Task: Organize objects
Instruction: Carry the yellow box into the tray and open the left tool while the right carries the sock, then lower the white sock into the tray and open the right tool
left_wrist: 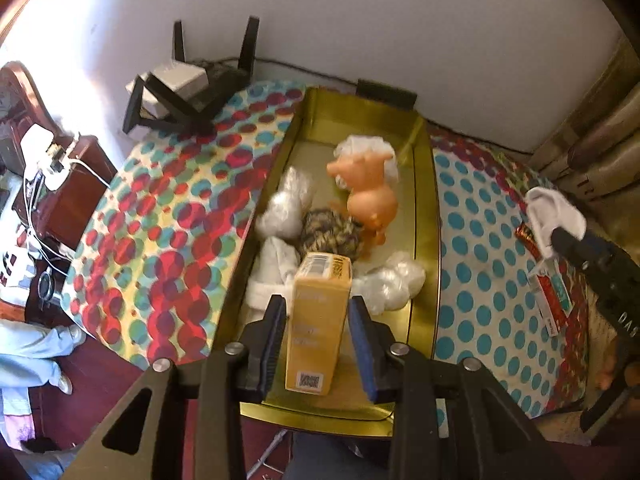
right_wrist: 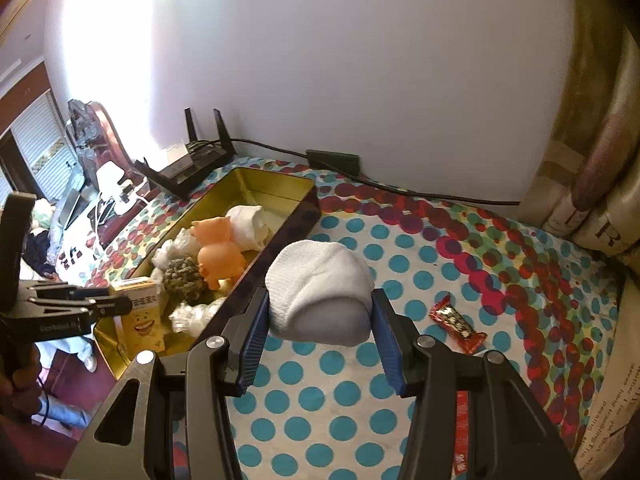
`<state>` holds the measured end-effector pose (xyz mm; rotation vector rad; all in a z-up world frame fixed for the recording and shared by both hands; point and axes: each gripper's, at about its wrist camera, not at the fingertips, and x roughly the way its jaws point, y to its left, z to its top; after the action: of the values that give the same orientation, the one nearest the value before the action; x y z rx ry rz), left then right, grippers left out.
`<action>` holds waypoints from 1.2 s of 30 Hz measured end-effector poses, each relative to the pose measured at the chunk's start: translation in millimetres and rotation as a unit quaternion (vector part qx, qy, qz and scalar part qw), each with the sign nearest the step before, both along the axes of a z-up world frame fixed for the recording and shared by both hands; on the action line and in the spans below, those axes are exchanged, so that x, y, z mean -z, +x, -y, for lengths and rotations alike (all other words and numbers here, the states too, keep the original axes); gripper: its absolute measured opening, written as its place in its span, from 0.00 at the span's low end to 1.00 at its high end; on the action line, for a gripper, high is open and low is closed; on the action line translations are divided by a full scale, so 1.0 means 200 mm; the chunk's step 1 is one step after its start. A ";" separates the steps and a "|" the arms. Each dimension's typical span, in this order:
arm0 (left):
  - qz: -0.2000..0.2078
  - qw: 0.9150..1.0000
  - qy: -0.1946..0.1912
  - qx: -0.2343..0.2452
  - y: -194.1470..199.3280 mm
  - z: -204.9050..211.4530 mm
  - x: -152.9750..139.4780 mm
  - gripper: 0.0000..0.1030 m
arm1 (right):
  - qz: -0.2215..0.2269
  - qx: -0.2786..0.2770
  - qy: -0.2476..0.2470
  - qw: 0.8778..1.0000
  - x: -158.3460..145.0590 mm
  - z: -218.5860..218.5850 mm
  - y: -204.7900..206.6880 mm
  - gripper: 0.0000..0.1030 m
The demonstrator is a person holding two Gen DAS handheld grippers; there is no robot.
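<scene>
A yellow carton (left_wrist: 318,312) stands upright in the near end of the gold tin (left_wrist: 424,208). My left gripper (left_wrist: 318,304) straddles it, with thin gaps showing between the pads and the carton's sides. From the right wrist view the same left gripper (right_wrist: 120,304) hangs over the tin (right_wrist: 280,232) beside the carton (right_wrist: 142,316). The tin also holds an orange pig toy (left_wrist: 368,196), a braided ball (left_wrist: 328,232) and white plastic bundles (left_wrist: 288,200). My right gripper (right_wrist: 320,308) is shut on a rolled white sock (right_wrist: 320,280), held above the dotted tablecloth right of the tin.
A black router (right_wrist: 192,164) with upright antennas stands at the back left by the wall. A red candy bar (right_wrist: 456,322) and a red-and-white box (left_wrist: 550,296) lie on the cloth right of the tin. A curtain (right_wrist: 592,160) bounds the right side. The table edge drops off at left.
</scene>
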<state>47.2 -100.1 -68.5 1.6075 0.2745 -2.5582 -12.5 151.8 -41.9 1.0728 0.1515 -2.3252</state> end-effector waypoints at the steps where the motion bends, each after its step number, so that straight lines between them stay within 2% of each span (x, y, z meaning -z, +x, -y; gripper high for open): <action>1: -0.006 1.000 -0.002 -0.004 0.00 0.01 -0.02 0.33 | 0.000 -0.007 0.000 1.000 0.00 0.02 0.00 0.46; 9: -0.023 0.999 -0.008 -0.045 0.02 0.14 -0.09 0.36 | -0.009 -0.105 -0.008 0.994 -0.03 0.35 0.07 0.46; 15: -0.026 0.997 -0.019 -0.067 0.06 0.21 -0.09 0.36 | 0.004 -0.152 0.004 0.988 0.03 0.53 0.12 0.46; 25: -0.024 0.995 -0.019 -0.095 0.08 0.32 -0.09 0.37 | 0.032 -0.157 0.014 0.987 0.11 0.64 0.10 0.46; 36: -0.023 0.996 -0.022 -0.080 0.02 0.32 -0.10 0.37 | 0.048 -0.159 0.020 0.986 0.17 0.69 0.10 0.48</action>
<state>52.0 -163.6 -49.1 1.4500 0.3358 -2.4647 7.8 14.6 -76.1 1.0908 0.3111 -1.9904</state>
